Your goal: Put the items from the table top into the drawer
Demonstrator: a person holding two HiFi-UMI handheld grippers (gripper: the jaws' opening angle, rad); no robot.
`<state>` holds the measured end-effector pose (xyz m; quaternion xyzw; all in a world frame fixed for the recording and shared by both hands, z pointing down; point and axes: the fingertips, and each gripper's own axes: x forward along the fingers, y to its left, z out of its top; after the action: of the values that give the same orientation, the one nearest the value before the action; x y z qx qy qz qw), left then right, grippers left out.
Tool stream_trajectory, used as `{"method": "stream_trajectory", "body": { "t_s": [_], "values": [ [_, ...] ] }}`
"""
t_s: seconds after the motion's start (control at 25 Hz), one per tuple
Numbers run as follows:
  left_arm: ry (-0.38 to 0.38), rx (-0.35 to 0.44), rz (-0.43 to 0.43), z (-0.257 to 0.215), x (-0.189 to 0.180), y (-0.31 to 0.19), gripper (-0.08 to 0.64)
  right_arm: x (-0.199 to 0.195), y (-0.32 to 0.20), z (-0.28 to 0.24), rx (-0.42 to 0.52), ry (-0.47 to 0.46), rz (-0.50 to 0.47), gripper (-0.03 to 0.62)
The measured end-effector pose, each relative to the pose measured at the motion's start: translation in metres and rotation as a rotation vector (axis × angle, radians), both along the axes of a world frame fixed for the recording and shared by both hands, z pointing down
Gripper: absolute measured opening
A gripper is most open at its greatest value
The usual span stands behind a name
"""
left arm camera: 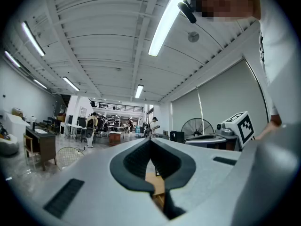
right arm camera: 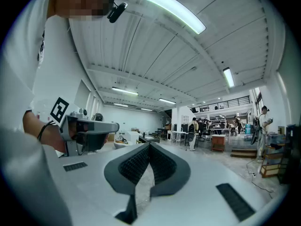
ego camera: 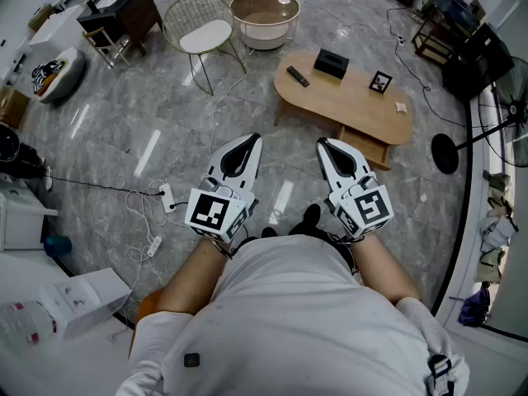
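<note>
While both claws point level at mid-frame, the left claw (ego camera: 250,141) and right claw (ego camera: 323,145) are each clenched on nothing, tips met. The desk (ego camera: 355,101) lies ahead at upper right, well apart from both, its long axis running upper left to lower right. On it sit a box (ego camera: 331,63), remote (ego camera: 298,76), frame (ego camera: 380,82) and a small pale item (ego camera: 401,106). What looks like the drawer (ego camera: 367,145) juts from its near edge. The right claw is nearer.
</note>
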<state>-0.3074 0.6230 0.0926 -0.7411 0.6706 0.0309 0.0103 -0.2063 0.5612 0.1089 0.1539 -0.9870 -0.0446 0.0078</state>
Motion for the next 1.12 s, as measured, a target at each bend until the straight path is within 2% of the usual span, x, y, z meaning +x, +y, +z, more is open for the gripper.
{"method": "stream_trajectory", "body": {
  "t_s": [0.36, 0.64, 0.88, 1.12],
  "values": [
    [0.006, -0.01, 0.002, 0.002, -0.007, -0.017, 0.009, -0.001, -0.022, 0.001, 0.005, -0.002, 0.015, 0.026],
    [0.005, -0.041, -0.004, 0.016, -0.008, -0.053, 0.009, -0.001, -0.057, 0.007, 0.015, -0.005, 0.006, 0.026],
    [-0.003, -0.074, -0.018, 0.027, -0.003, -0.113, 0.009, 0.003, -0.123, 0.02, -0.021, 0.002, -0.004, 0.026],
    [0.017, -0.117, -0.019, 0.041, 0.007, -0.199, 0.009, 0.011, -0.21, 0.031, -0.045, 0.02, -0.026, 0.026]
  ]
}}
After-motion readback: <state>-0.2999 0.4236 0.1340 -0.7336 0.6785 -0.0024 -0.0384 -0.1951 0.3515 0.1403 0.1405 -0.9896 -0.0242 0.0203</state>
